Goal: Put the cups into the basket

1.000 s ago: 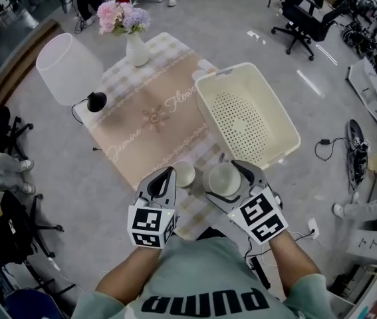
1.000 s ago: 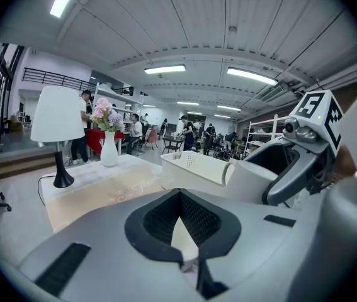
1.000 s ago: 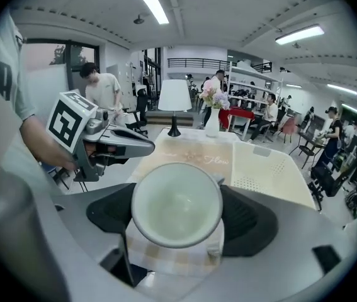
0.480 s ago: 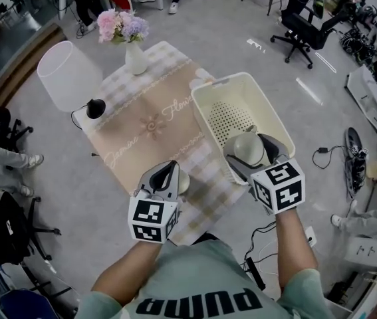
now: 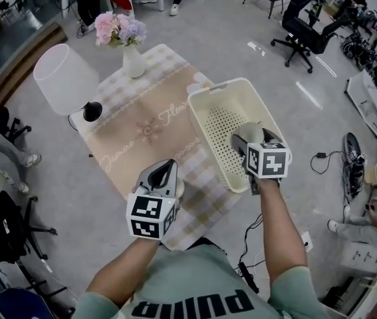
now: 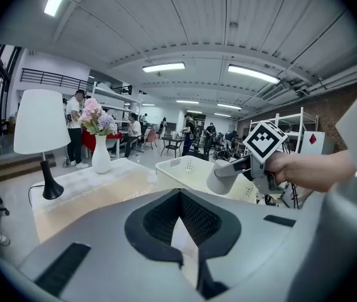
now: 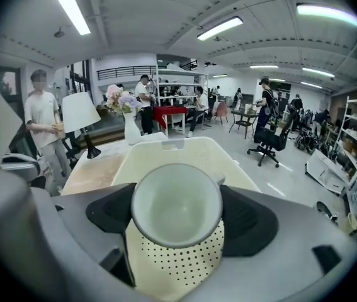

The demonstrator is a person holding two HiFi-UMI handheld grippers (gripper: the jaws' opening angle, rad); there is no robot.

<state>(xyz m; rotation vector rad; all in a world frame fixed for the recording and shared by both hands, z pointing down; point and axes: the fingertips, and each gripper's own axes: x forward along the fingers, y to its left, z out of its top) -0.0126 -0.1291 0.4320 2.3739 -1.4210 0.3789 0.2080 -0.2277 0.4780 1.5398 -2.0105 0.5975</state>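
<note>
- Right tool (image 5: 252, 139) is gripping a pale cup (image 7: 176, 205) across its body, both jaws pressing on its sides, and the cup's mouth is facing the tool's camera.
- The cup is hanging over the cream basket (image 5: 204, 121), whose perforated bottom is lying just below and ahead of this tool.
- Left tool (image 6: 181, 234) is hovering low over the bench (image 5: 201, 178) with its jaws nearly together. Only a thin pale sliver is showing in the gap, and I cannot tell what it is.
- A second cup (image 5: 179, 189) is sitting on the bench just beside the left tool's tips, on its right.
- The basket is sitting ahead and right of the left tool.
- Lamp (image 5: 65, 78) and flower vase (image 5: 133, 60) are standing well ahead of it.
</note>
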